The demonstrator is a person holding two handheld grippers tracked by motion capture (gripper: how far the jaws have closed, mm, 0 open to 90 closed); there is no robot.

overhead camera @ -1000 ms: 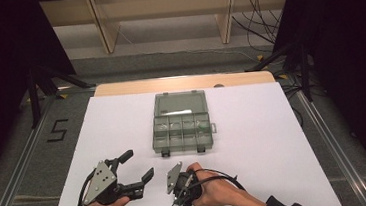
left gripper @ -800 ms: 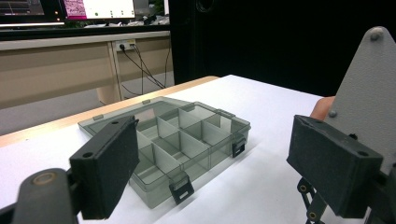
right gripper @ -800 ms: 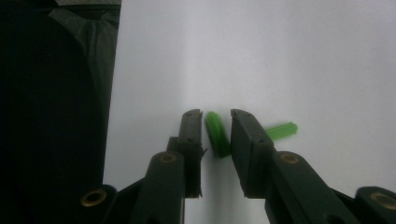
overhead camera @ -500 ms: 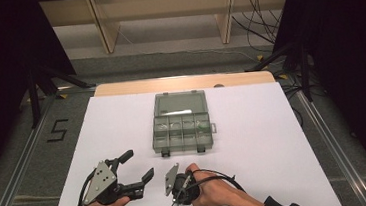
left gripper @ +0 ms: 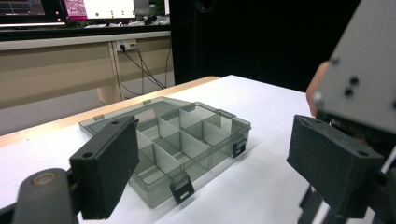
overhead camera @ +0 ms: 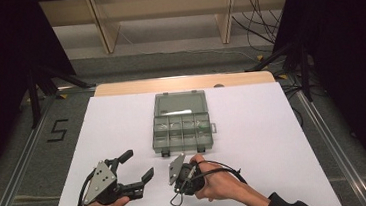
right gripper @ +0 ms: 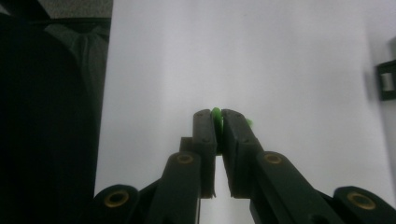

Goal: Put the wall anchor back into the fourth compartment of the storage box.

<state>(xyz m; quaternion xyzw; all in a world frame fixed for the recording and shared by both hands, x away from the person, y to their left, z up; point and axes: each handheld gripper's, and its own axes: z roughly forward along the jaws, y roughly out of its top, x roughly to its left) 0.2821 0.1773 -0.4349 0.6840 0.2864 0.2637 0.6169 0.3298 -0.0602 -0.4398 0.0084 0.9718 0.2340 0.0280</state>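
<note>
**Small green piece pinched at the near edge of the table**

The right gripper point(right gripper: 216, 122) has its two black jaws clamped on a small bright green plastic piece point(right gripper: 216, 113), which pokes out just past the jaw tips in the right gripper view. The jaws have just been closing, and the green piece sits between them. Its exact shape is hidden by the pads. From above, the right gripper point(overhead camera: 177, 170) sits low over the white table cover point(overhead camera: 274, 135), near the person's side, a short way in front of the smoky grey, see-through plastic compartment box point(overhead camera: 182, 128).

That box lies open at the middle of the table, its lid folded flat away from the person and its divided tray on the nearer side, with dark latches on the front edge. In the left gripper view the box point(left gripper: 187, 140) looks mostly bare inside.

The left gripper point(overhead camera: 136, 165) rests just beside the right one, its jaws spread wide apart with nothing between them, pointing toward the box.
</note>
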